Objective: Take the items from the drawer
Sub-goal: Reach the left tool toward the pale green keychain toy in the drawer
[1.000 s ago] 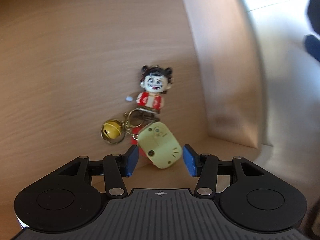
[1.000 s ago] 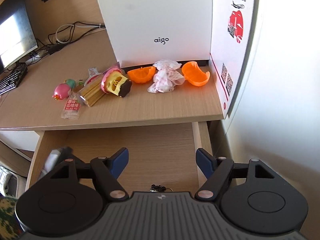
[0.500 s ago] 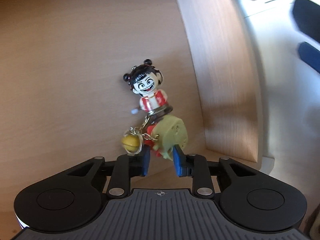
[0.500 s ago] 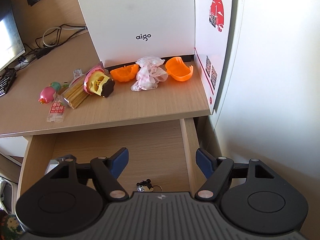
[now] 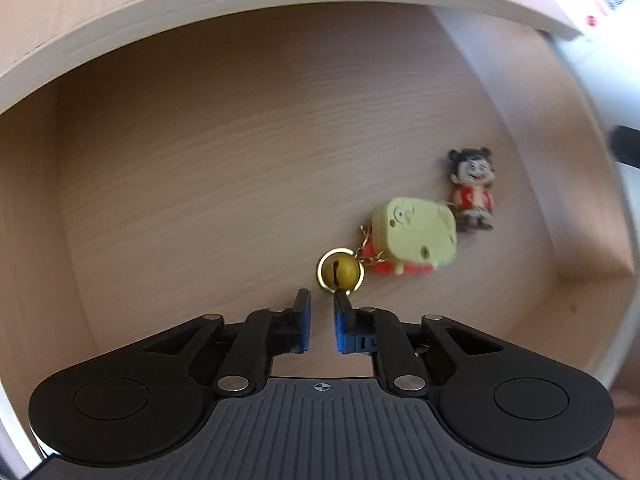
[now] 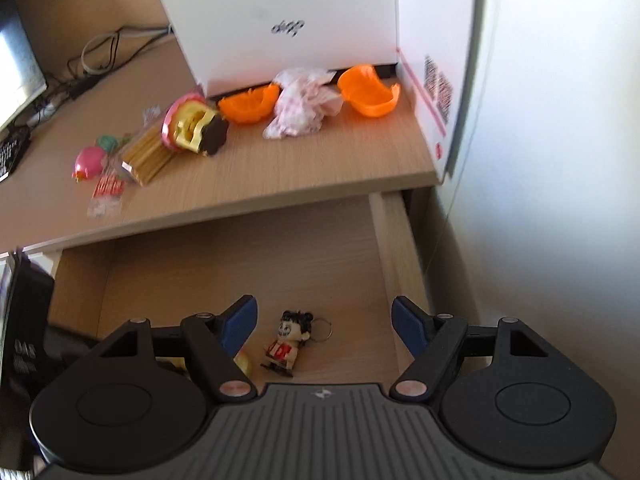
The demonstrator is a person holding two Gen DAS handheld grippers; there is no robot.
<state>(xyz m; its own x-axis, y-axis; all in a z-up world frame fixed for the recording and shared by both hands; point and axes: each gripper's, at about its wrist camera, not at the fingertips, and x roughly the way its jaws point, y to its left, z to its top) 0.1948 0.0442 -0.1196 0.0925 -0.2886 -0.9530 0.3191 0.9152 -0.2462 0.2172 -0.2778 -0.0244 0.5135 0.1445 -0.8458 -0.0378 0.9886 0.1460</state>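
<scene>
Blurred grey logo on white box [image 6: 288, 28], illegible; red print, QR-like codes on its side panel [image 6: 438, 84] unreadable.

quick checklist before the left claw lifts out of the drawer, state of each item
1. Left claw shut: ok.
2. Anything between its pads: not ok, gap looks empty; gold bell sits just past the fingertips.
3. Yellow charm and doll figure off the drawer floor: not ok, both lie on it.
4. Right claw open, empty: ok.
5. Bare desk room for drop-off: ok.
</scene>
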